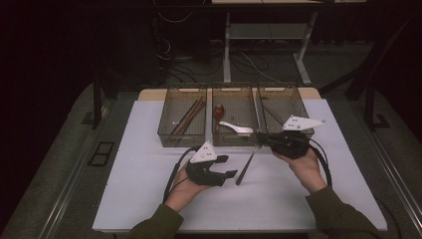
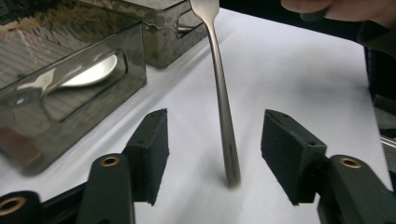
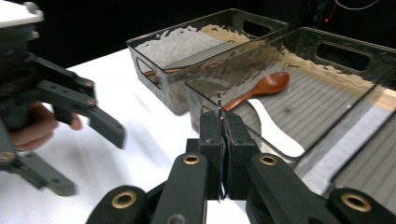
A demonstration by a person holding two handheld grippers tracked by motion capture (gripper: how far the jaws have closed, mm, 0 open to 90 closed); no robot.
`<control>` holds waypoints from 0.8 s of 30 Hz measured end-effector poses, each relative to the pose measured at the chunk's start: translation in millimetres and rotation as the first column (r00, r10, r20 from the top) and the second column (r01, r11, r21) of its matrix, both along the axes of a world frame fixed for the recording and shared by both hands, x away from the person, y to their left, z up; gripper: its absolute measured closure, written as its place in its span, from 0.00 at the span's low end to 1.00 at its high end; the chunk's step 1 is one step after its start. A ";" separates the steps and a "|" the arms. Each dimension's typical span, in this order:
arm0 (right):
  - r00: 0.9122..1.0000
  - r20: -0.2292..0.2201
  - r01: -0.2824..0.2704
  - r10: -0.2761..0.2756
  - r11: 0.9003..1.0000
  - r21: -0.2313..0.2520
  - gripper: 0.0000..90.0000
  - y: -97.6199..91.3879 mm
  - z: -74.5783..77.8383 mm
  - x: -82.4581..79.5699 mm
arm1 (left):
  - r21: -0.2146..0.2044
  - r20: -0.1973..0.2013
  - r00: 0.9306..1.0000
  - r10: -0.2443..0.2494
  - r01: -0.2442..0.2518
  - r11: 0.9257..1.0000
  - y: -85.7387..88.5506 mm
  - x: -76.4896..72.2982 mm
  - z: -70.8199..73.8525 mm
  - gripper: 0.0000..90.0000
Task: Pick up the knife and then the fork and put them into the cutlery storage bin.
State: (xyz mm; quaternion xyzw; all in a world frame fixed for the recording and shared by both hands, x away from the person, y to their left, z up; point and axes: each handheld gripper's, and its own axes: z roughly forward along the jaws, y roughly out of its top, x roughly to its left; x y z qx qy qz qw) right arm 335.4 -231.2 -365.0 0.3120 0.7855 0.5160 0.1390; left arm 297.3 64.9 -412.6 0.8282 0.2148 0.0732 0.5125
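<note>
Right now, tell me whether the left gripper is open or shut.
Open: the left gripper fingers stand apart, clear of the fork handle between them.

A: The high view is pretty dim; only the white table (image 1: 149, 189) is lit, from above, and the room behind is lost in black. Soft shadows are thrown under the hands.

B: Close up, glare is caught on the smoky bins (image 3: 261, 60). The fork (image 2: 223, 112) tip is blurred, and the left gripper (image 3: 60, 116) is smeared in the right gripper view.
</note>
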 end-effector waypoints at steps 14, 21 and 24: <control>0.998 0.019 0.058 -0.058 0.998 -0.002 0.97 -19.8 5.9 4.6 | 0.008 -0.023 0.996 0.089 -0.089 0.996 61.9 -25.3 -12.9 0.23; 0.996 0.034 0.079 -0.079 0.997 -0.001 0.97 -28.2 14.0 10.4 | 0.012 -0.036 0.989 0.143 -0.142 0.990 83.9 -33.7 -21.2 0.14; 0.995 0.040 0.096 -0.096 0.995 0.007 0.97 -34.4 18.6 14.7 | 0.024 -0.045 0.988 0.149 -0.148 0.989 88.0 -34.3 -25.2 0.09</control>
